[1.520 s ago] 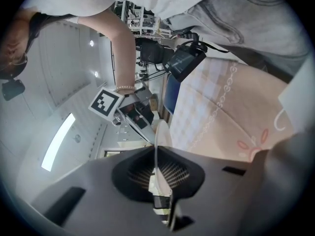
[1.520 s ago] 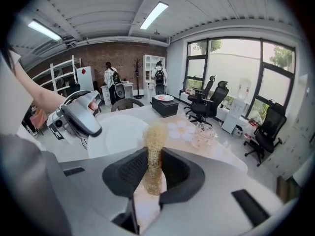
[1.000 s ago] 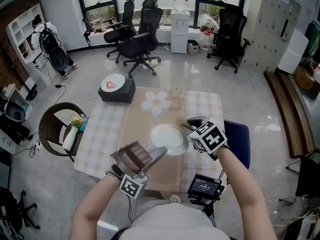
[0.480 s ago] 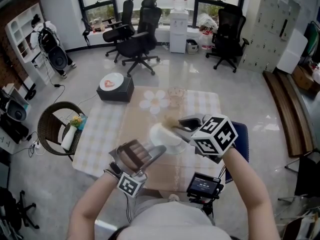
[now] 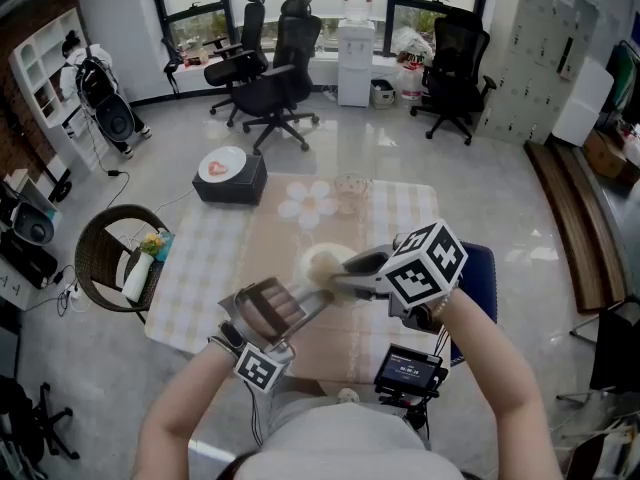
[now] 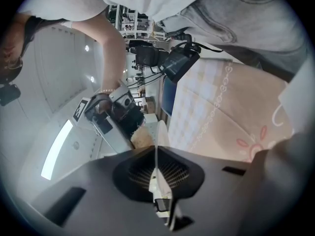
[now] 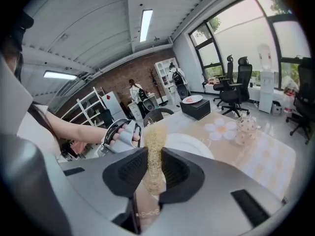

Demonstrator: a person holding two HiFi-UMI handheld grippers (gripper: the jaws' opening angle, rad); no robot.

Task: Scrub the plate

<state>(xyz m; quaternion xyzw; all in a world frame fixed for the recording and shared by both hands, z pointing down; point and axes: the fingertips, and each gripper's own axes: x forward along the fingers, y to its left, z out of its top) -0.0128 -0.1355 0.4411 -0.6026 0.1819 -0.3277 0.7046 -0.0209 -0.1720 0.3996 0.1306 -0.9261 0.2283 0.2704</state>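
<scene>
Looks like the scrubbing itself, mid-stroke. At the left, left gripper point(image 5: 300, 310) pressed together on the rim of the plate point(image 7: 192, 149), holding it tipped up and, as far as can be judged, clear of the table point(image 5: 400, 218). Against the plate's face, a scrubber point(image 7: 153, 151), pinched between the jaws of the right gripper point(image 5: 345, 271) reaching in from the right. Touching the face or only just beside it: hard to say from above, though the right gripper view suggests contact or very near it.

Next move, probably: rubbing the pad across the face in firm strokes while bracing the rim from the left. Calls for care, since a grip on so thin an edge may twist or slip under a sideways push.

Plate: round, white, glossy, glazed-looking, thin at the rim — a mere sliver between the left jaws. Scrubber: straw-coloured, fibrous, loofah-like, squeezed flat at the grip and frayed at the top. Jaw faces: dark and ribbed. Table covering: pale chequered cloth with a beige middle band and a printed flower.
</scene>
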